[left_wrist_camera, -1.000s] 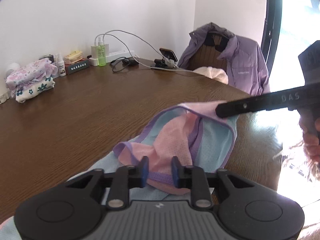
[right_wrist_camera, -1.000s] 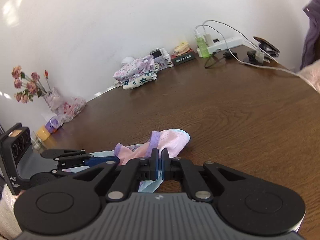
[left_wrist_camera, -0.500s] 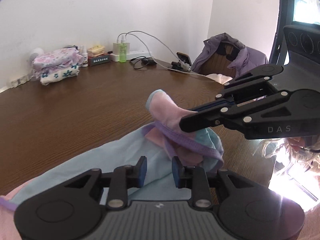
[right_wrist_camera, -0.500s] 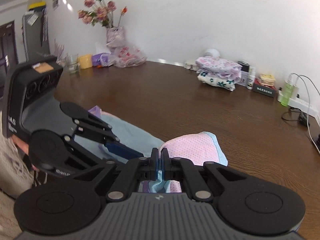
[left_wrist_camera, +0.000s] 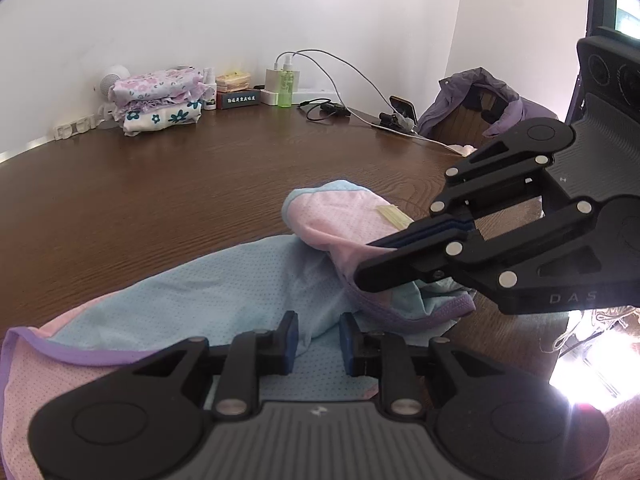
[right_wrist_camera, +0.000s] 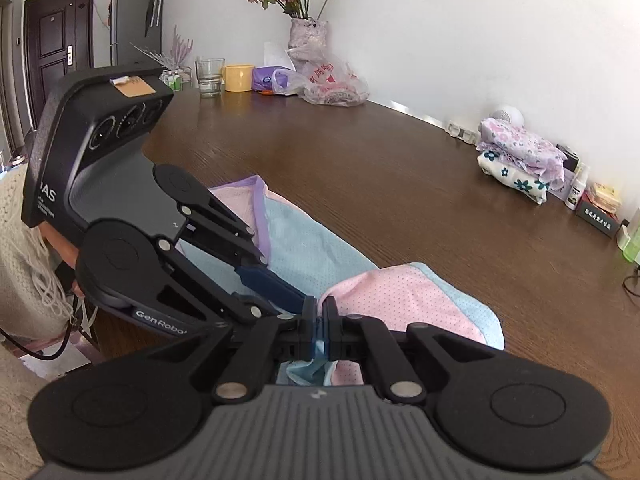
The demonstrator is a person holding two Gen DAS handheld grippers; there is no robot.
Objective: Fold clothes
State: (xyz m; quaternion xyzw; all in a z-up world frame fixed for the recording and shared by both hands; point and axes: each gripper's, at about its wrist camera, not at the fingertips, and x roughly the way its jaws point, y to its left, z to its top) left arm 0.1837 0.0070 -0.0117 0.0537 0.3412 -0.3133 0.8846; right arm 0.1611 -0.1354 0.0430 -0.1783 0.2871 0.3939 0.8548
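Folding garment (left_wrist_camera: 192, 300) leftward since a second ago, right gripper (right_wrist_camera: 319, 330) clamping its hem at 3 o'clock, left gripper (left_wrist_camera: 317, 338) gaping, fold nearly laid.

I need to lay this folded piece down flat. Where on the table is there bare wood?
Bare table runs wide between the pastel garment and the folded floral stack. Crowded: the wall edge with bottles, chargers and cables, and the corner with the vase, bags, yellow cup and glass.

Dark wooden table (left_wrist_camera: 180, 184), pastel garment (left_wrist_camera: 224, 284) spread near edge, folded clothes stack (left_wrist_camera: 158, 100), glass (right_wrist_camera: 209, 77), yellow cup (right_wrist_camera: 239, 77)
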